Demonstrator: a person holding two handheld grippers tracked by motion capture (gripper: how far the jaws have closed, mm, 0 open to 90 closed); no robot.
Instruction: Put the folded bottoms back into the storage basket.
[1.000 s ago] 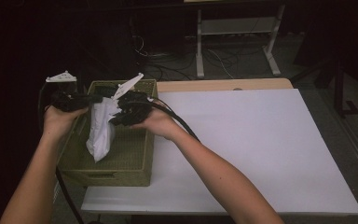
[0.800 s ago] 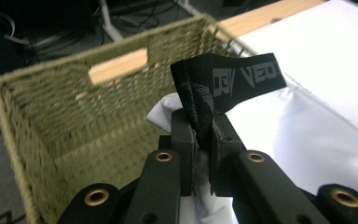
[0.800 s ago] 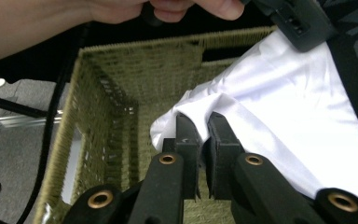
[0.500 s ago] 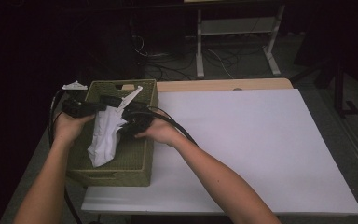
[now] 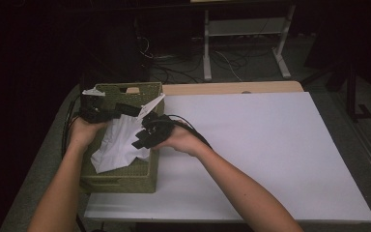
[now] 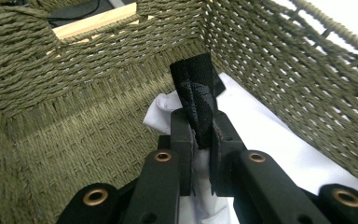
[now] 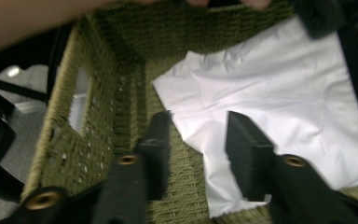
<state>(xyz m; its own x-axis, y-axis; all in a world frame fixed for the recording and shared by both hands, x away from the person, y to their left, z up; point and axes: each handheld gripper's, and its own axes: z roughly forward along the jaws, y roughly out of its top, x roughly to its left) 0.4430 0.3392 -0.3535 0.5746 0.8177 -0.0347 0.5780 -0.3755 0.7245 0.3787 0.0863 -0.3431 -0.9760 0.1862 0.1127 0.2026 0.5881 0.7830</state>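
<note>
A white cloth (image 5: 118,145) lies crumpled inside a green woven basket (image 5: 121,181) at the table's left end. My left gripper (image 5: 128,110) reaches in from the left and is shut on a fold of the cloth. In the left gripper view the jaws (image 6: 196,102) pinch white cloth (image 6: 165,109) low between the basket walls (image 6: 74,116). My right gripper (image 5: 139,141) hangs over the basket's right rim. Its jaws (image 7: 199,126) have just been opening and stand apart above the cloth (image 7: 279,88), pressing on nothing.
The basket stands beside a wide white tabletop (image 5: 251,145) with a wooden strip (image 5: 232,88) along its back edge. Behind the table, a metal stand (image 5: 244,29) and loose cables sit on the dark floor.
Both hands have come down with the hanging cloth, which now rests in the basket. The right gripper has opened and let go of the cloth; the left still holds it.
</note>
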